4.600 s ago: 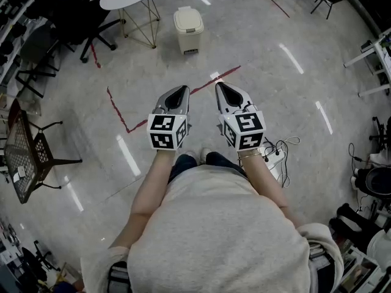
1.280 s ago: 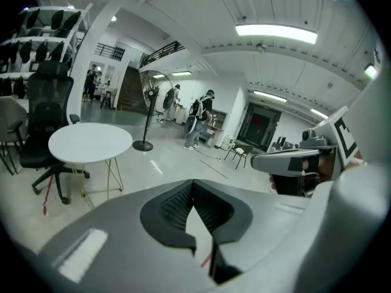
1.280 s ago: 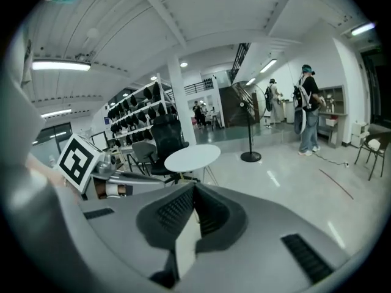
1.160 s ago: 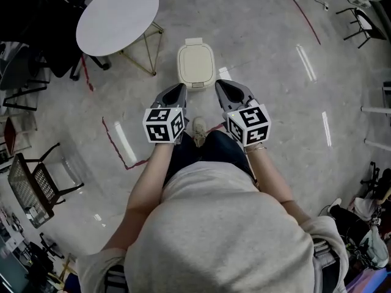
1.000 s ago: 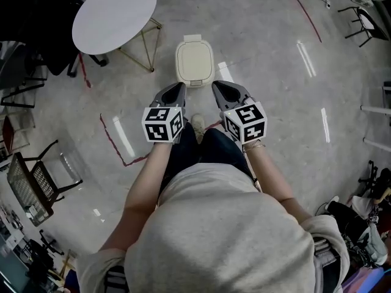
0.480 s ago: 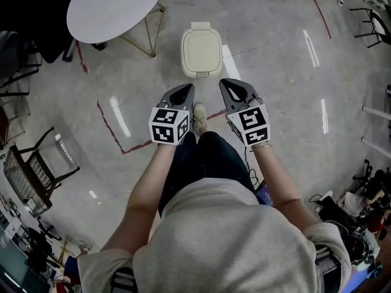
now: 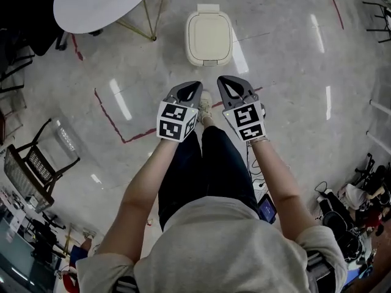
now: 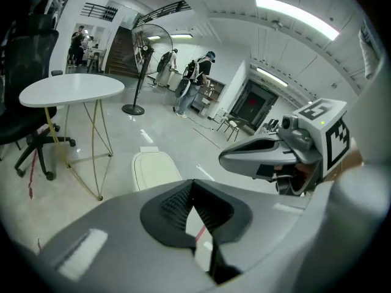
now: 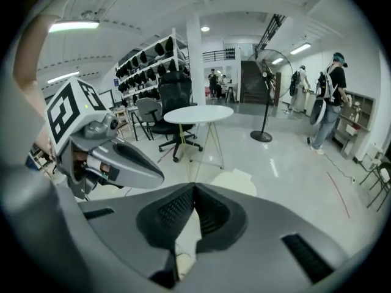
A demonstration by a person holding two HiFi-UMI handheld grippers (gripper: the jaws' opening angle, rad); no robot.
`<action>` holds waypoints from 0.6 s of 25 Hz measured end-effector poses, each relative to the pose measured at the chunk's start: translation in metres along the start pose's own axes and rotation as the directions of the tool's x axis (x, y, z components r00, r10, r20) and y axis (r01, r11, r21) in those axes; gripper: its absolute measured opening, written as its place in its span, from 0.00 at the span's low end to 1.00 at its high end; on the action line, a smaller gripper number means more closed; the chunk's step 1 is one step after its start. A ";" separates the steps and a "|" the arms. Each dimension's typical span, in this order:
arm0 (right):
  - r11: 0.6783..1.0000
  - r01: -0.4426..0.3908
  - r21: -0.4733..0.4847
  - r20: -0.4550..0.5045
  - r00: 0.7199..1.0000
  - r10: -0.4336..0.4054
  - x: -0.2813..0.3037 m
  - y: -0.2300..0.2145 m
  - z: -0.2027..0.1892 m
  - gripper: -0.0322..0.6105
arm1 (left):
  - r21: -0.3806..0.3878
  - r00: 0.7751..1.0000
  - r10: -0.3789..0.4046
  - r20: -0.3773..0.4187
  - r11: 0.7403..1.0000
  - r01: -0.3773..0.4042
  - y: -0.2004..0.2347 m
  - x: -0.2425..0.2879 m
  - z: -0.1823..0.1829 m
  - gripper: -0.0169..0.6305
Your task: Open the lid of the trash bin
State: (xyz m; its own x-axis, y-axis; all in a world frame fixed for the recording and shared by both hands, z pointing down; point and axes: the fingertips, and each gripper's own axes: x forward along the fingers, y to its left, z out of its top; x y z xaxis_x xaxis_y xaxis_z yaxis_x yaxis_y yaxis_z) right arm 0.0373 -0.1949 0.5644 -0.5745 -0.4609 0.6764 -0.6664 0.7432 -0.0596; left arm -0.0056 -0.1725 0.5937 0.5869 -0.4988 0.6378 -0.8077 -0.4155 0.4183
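Head view: left gripper (image 7: 191, 87) and right gripper (image 7: 225, 83), each pressed together on nothing, hover side by side over the floor (image 7: 293, 72). The trash bin (image 7: 209, 59), lid (image 7: 209, 32) shut, stands apart at 12 o'clock, its long axis running 6-to-12, neither gripper clearly nearer.

— Path from left gripper (image 7: 194, 85) and right gripper (image 7: 223, 80) to trash bin (image 7: 209, 58)?
— Bare floor (image 7: 287, 72) between, nothing across. Round table (image 7: 98, 2), wire-legged, near bin's left; right side open. Room above lid (image 7: 209, 28) free.
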 end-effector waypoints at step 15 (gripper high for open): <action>0.964 0.079 0.255 -0.124 0.991 -0.048 0.088 -0.021 -0.122 0.06 | -0.073 0.998 0.046 -0.043 0.996 -0.049 0.053 0.075 -0.087 0.04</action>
State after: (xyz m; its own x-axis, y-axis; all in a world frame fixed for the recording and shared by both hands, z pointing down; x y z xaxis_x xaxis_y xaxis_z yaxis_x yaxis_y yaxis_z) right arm 0.0587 -0.1926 0.7145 -0.4783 -0.4322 0.7645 -0.8085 0.5566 -0.1911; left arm -0.0092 -0.1656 0.7193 0.5460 -0.4840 0.6839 -0.8376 -0.3337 0.4325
